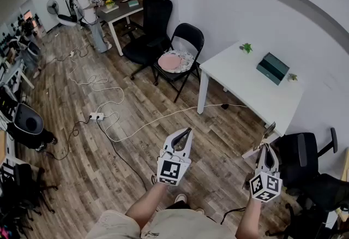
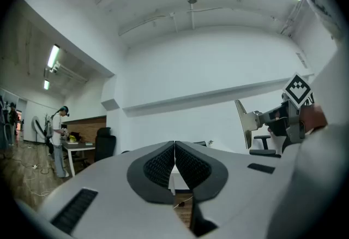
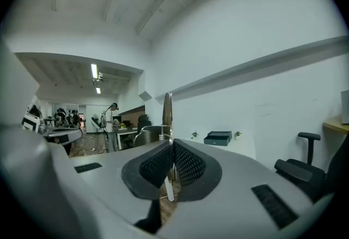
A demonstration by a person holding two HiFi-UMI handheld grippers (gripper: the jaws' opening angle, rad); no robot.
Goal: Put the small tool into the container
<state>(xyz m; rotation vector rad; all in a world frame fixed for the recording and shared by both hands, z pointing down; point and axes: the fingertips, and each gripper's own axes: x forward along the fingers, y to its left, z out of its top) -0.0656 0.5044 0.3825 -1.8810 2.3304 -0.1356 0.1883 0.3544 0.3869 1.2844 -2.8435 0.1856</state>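
My right gripper (image 1: 266, 151) is shut on the small tool (image 1: 269, 132), a thin flat metal blade that sticks out past the jaws. In the right gripper view the blade (image 3: 167, 108) stands on edge between the shut pads of that gripper (image 3: 173, 162). The container, a dark teal box (image 1: 272, 67), sits on the white table (image 1: 240, 82) ahead to the right, well away from both grippers; it also shows as the box (image 3: 218, 137). My left gripper (image 1: 186, 134) is shut and holds nothing, its pads (image 2: 163, 164) pressed together. From the left gripper view the tool (image 2: 244, 123) shows at the right.
A black office chair (image 1: 305, 164) stands close at my right. A folding chair with a pink cushion (image 1: 177, 60) and another office chair (image 1: 147, 36) stand beside the table. Cables and a power strip (image 1: 97, 116) cross the wooden floor. A person (image 1: 90, 11) stands at a far desk.
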